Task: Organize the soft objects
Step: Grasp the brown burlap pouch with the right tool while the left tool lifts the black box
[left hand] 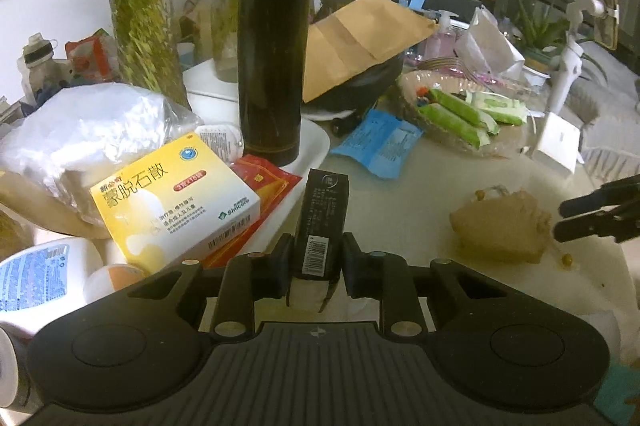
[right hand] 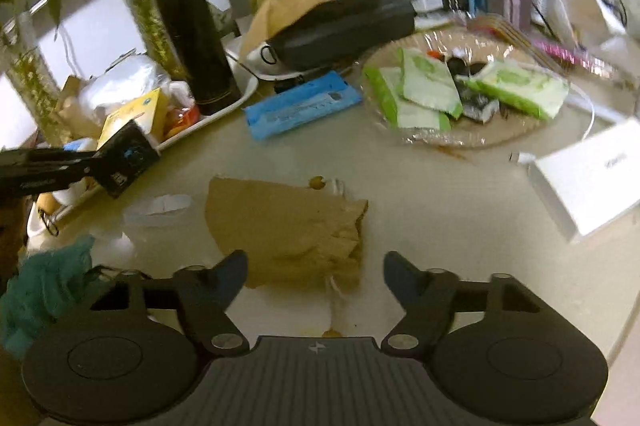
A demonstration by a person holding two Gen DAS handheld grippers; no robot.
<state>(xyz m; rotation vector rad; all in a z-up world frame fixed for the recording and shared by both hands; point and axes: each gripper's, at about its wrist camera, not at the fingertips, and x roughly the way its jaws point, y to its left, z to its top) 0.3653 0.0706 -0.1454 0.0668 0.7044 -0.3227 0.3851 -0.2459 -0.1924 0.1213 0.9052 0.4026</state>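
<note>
Tan cloth pouch (right hand: 292, 230) flat on table (right hand: 460, 226), directly ahead of right gripper (right hand: 316, 276) and partly between its spread fingers; long axis roughly crosswise to them; right clearly nearer; left gripper (left hand: 316, 258) pinching small black box (left hand: 322, 222), off to pouch's left.

A tan drawstring pouch (right hand: 288, 230) lies flat and crumpled on the counter (right hand: 460, 210), its wooden bead (right hand: 317, 182) just beside it.
</note>
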